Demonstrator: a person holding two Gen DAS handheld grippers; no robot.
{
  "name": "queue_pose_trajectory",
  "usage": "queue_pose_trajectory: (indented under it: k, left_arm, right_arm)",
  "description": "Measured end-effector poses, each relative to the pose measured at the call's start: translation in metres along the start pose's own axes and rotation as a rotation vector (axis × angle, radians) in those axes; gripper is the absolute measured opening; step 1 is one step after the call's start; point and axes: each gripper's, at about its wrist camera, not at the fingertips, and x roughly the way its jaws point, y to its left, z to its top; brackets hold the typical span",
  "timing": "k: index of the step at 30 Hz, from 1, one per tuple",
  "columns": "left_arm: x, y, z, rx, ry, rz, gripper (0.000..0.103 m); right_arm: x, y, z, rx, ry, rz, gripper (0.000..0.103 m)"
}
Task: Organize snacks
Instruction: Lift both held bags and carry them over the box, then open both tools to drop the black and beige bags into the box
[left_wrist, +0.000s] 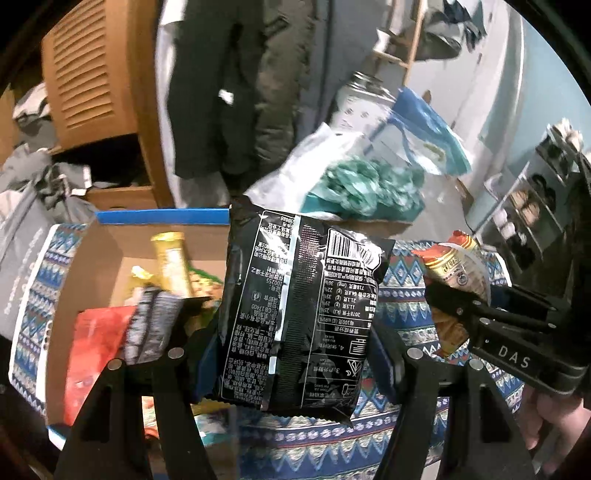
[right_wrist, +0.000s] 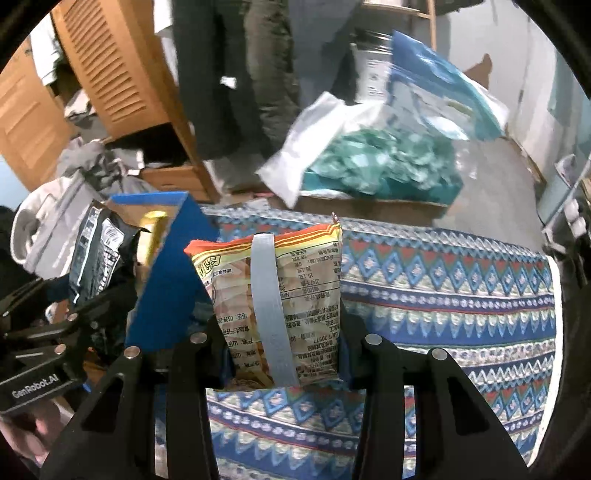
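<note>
My left gripper (left_wrist: 291, 365) is shut on a black snack packet (left_wrist: 295, 314), printed back towards the camera, held above the patterned cloth beside an open cardboard box (left_wrist: 99, 266) with a blue rim. Several snacks lie in that box, among them a gold packet (left_wrist: 171, 262) and a red one (left_wrist: 96, 343). My right gripper (right_wrist: 284, 354) is shut on an orange-topped, clear snack bag (right_wrist: 295, 295) over the same cloth. In the left wrist view the right gripper (left_wrist: 458, 314) with its bag (left_wrist: 458, 273) shows at the right. The right wrist view has the black packet (right_wrist: 96, 254) at its left.
The patterned blue cloth (right_wrist: 443, 295) covers the surface under both hands. Behind it lie a bag of teal packets (left_wrist: 362, 188), a blue-and-white bag (left_wrist: 424, 136), hanging clothes (left_wrist: 221, 92) and a wooden louvred cabinet (left_wrist: 92, 74). Shelves (left_wrist: 535, 206) stand at the right.
</note>
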Motion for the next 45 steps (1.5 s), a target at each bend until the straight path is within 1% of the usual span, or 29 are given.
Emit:
queue_pose_trajectory:
  k: [10,16,20,30,39,41,42,43,45]
  left_arm:
    - [-0.022,0.078,-0.012,-0.141,-0.019,0.080,0.069]
    - [-0.029,0.119,-0.021,-0.218,-0.024,0.124,0.069]
    - [-0.030,0.141,-0.028,-0.251,-0.023,0.146,0.069]
    - [-0.027,0.173,-0.043,-0.317,-0.001,0.183,0.069]
    - [-0.020,0.191,-0.048,-0.392,0.020,0.180,0.069]
    - [-0.020,0.194,-0.049,-0.412,0.022,0.181,0.069]
    - [-0.020,0.195,-0.049,-0.418,0.021,0.180,0.069]
    - [-0.021,0.195,-0.049,-0.422,0.020,0.178,0.069]
    - [-0.022,0.195,-0.048,-0.417,0.021,0.178,0.069]
  right_arm:
    - [0.012,0.066,0.014,-0.085,0.014,0.077,0.041]
    - [0.023,0.111,0.016,-0.157,0.027,0.113,0.041]
    - [0.031,0.133,0.018,-0.191,0.040,0.129,0.041]
    - [0.055,0.175,0.019,-0.243,0.083,0.154,0.041]
    - [0.068,0.193,0.029,-0.241,0.096,0.172,0.042]
    - [0.071,0.195,0.030,-0.243,0.102,0.186,0.043]
    - [0.072,0.197,0.030,-0.244,0.104,0.190,0.047]
    - [0.072,0.197,0.031,-0.244,0.103,0.193,0.055]
    - [0.071,0.199,0.031,-0.248,0.091,0.199,0.064]
